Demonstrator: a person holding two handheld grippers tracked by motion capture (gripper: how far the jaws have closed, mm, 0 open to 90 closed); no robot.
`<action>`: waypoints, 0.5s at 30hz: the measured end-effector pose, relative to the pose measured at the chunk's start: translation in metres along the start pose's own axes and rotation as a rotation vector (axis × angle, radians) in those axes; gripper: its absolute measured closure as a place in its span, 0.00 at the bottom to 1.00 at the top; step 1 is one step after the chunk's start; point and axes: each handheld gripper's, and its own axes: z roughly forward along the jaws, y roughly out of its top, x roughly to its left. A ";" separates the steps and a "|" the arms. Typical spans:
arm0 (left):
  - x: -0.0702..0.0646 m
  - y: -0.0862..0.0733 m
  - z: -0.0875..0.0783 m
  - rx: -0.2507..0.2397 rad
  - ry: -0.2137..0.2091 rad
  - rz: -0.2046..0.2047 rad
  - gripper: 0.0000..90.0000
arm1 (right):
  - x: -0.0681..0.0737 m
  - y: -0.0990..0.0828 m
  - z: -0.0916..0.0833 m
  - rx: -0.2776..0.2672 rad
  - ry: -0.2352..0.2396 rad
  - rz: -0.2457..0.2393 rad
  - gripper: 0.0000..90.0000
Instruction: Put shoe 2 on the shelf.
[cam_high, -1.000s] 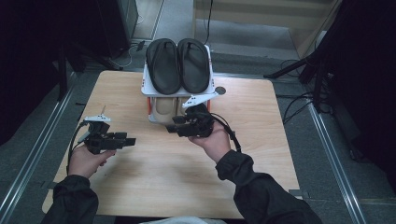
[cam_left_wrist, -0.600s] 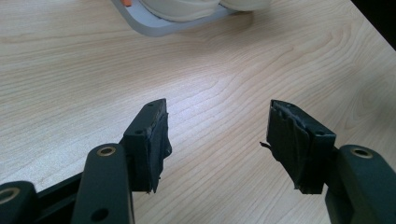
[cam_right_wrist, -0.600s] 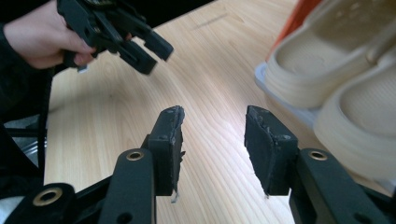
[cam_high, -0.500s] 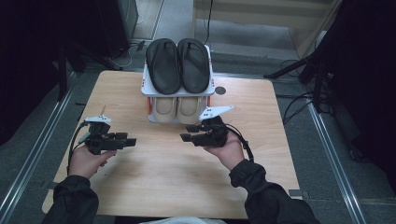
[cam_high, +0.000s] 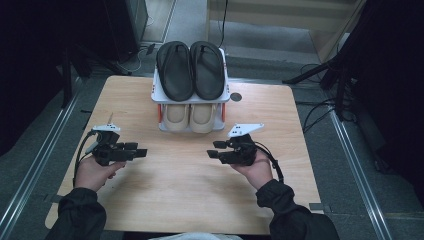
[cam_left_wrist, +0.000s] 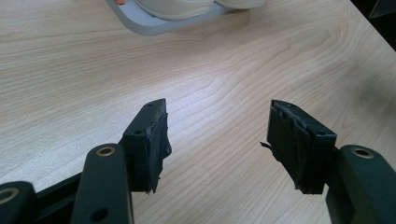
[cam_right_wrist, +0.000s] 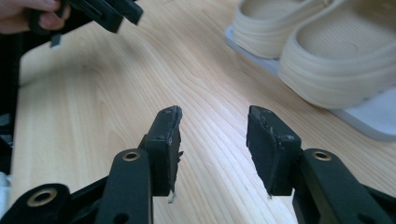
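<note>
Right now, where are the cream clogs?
In the high view the cream clogs sit on the white rack's lower shelf at the table's far middle, under the black sandals.

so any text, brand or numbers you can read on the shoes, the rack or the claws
None can be read: no print, label or number shows on the black sandals, the cream clogs, the white rack, the wooden table, the left claw or the right claw.
</note>
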 end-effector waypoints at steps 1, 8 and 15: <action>0.000 0.000 0.000 0.003 -0.002 0.001 0.43 | -0.001 -0.003 -0.001 -0.004 -0.007 0.004 0.61; -0.003 0.002 0.003 0.018 -0.009 0.019 0.42 | -0.008 -0.014 -0.005 -0.002 -0.046 0.032 0.59; -0.005 0.002 0.004 0.016 -0.027 0.019 0.41 | -0.011 -0.015 -0.010 -0.026 -0.073 0.037 0.59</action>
